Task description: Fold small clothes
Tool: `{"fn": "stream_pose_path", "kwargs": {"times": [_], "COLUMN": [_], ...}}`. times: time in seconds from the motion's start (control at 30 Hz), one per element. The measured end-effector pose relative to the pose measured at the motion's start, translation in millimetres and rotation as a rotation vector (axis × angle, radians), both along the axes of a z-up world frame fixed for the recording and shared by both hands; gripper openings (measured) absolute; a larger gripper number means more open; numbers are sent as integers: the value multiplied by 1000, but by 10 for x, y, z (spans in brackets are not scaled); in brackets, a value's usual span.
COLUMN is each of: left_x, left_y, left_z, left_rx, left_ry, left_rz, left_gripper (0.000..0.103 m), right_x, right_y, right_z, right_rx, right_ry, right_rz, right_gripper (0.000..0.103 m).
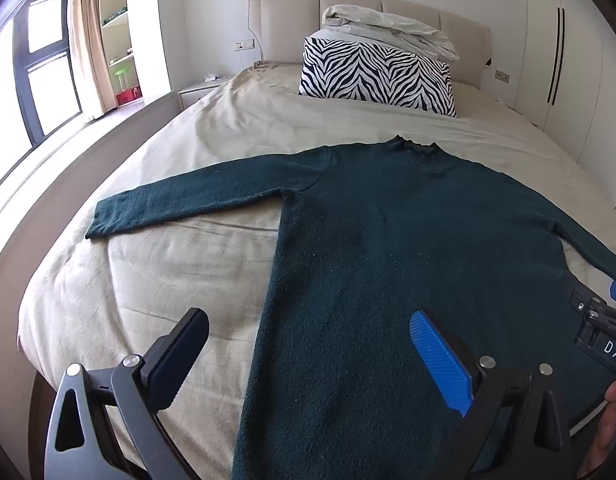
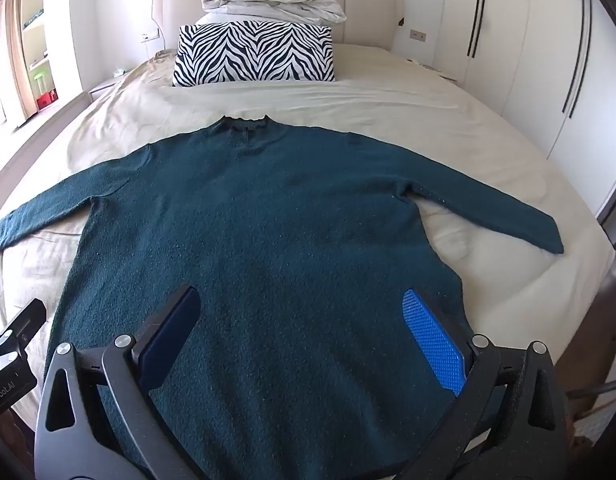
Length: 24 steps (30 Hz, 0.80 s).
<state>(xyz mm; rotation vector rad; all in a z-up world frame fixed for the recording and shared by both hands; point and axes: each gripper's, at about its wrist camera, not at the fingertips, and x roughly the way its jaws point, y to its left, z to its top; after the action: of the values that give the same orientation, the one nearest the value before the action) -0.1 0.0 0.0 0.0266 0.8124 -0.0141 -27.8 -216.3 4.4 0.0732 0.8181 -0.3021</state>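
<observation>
A dark teal knitted sweater (image 1: 388, 240) lies flat on the bed, collar toward the headboard, both sleeves spread out sideways; it also shows in the right wrist view (image 2: 267, 220). My left gripper (image 1: 308, 344) is open above the sweater's lower left edge, one finger over the sheet, the other over the knit. My right gripper (image 2: 303, 328) is open above the sweater's lower right part, both fingers over the knit. Neither holds anything. The right gripper's body shows at the right edge of the left wrist view (image 1: 604, 320).
The beige bed sheet (image 1: 179, 264) surrounds the sweater. A zebra-print pillow (image 2: 253, 54) and a folded pale duvet (image 2: 271, 4) lie at the headboard. A window and shelves stand to the left (image 1: 47, 60), white wardrobes to the right (image 2: 548, 60).
</observation>
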Motion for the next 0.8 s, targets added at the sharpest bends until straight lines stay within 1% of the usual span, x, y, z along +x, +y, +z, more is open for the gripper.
{"fn": "stream_pose_path", "kwargs": {"times": [0.2,0.33,0.6,0.8], "left_x": [1,3,6,-58], "left_y": [0,-6,-14,-40], "left_z": [0,-3,-8,-70], "left_rx": [-1,0,-1,-3], "left_ry": [2,5,7,9], "left_rz": [1,-1,-1,-1], "left_gripper": [103,103,103,103], "right_x": [-30,-17,-16,-20], "right_y": [111,77,95,99], "right_z": [-76,-38,-75,-94], "right_rx": [-12,-8,-8,-6], "right_ry": [-1,10,15,17], "right_rz": [6,13,10,11], "right_gripper": [103,103,103,103]}}
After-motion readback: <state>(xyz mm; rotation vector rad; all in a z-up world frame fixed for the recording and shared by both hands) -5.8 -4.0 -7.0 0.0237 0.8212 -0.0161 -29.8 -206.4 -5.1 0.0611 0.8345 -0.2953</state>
